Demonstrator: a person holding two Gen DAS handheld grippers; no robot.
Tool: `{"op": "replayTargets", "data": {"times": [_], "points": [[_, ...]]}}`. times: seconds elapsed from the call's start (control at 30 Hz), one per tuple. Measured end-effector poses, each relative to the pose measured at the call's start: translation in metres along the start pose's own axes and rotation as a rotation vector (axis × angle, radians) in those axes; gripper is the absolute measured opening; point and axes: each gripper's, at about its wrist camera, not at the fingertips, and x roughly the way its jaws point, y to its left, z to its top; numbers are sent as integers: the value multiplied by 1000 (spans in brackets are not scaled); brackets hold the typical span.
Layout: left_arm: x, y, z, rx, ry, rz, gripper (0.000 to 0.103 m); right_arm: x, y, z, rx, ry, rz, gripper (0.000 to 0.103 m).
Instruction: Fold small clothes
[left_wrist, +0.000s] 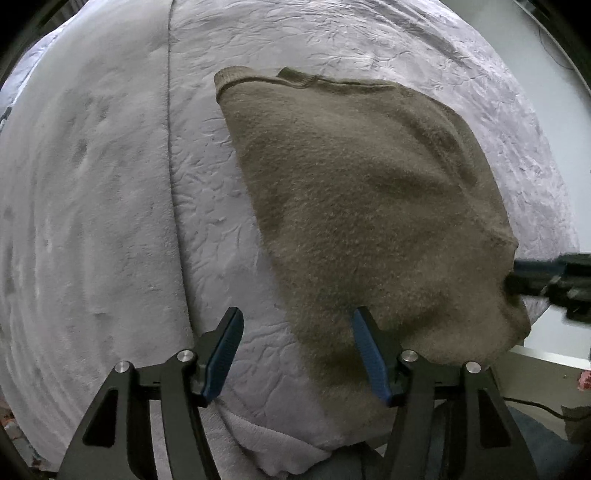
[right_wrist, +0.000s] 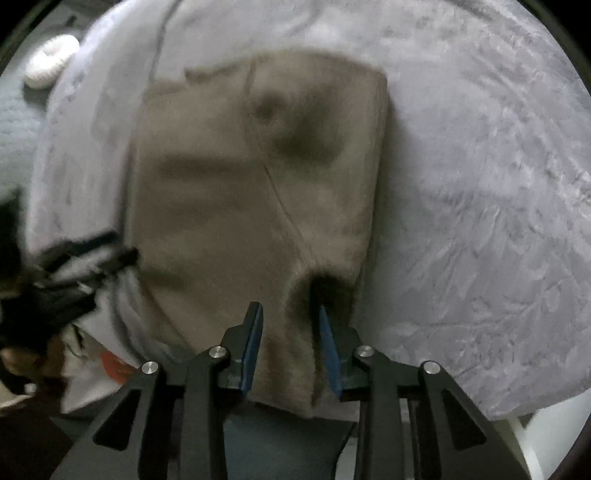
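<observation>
We judge the step in hand to be letting go of a fold just laid, so what we want here is a clean lift away with both tools and no snagging of the fleece.

On the left, the left gripper (left_wrist: 297, 354) hangs almost straight down over the near left edge of the brown garment (left_wrist: 369, 206). Its jaws stand wide apart; the right finger (left_wrist: 369, 354) overlaps the cloth's border in the view, the other sits over bare blanket (left_wrist: 110, 184), and nothing is pinched. We should raise it straight up so the pile does not drag.

Further right, the right gripper (right_wrist: 291, 343) is partly parted, with a raised ridge of the garment (right_wrist: 258, 184) between its 2 pads. The view is blurred, yet the pads look clear of the cloth, so we read it as released. That ridge needs to settle flat, so a slow withdrawal toward us seems safest.

The garment is a fuzzy olive-brown knit, folded to a rough rectangle, with a ribbed cuff (left_wrist: 231, 75) at the far left corner and 1 seam running lengthwise. It lies on the pale grey blanket, its near edge at the bed's edge.
</observation>
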Motion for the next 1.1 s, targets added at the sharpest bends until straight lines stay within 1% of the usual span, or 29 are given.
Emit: {"op": "replayTargets", "data": {"times": [0.03,0.07,0.1,0.27,0.43,0.53,0.67,0.73,0.8,0.9,0.97,1.0,1.07,1.1], "points": [[-1,0,1,0,2,2,63,5,-2,-4,7,8,-17,31],[-1,2,2,-1,3,3,63,10,-6,-7,18,10,-28,26],[-1,2,4,-3,4,3,63,13,-10,-8,32,16,-35,24],[2,-2,5,-10,6,0,63,16,-31,-16,110,23,-4,25],[-2,-1,2,-12,5,7,63,8,-36,-21,102,33,-24,25],[-4,-1,3,-11,-1,15,63,-4,-45,-25,116,27,-12,25],[-6,5,4,-27,-7,15,63,-19,-49,-22,133,7,-46,25],[-7,7,4,-33,-6,15,63,-30,-55,-20,150,-10,-44,25],[-10,8,3,-34,-12,25,63,-38,-56,-17,159,-36,-44,29],[-18,10,3,-37,-32,59,63,-50,-51,-5,162,-73,-38,29],[-24,11,4,-55,-45,65,63,-55,-49,-1,159,-95,-30,30],[-26,12,6,-67,-42,58,63,-56,-46,1,157,-100,-27,32],[-28,13,9,-89,-28,56,63,-58,-40,7,155,-112,-19,38],[-30,13,10,-98,-31,59,63,-60,-38,10,154,-116,-17,40]]}}
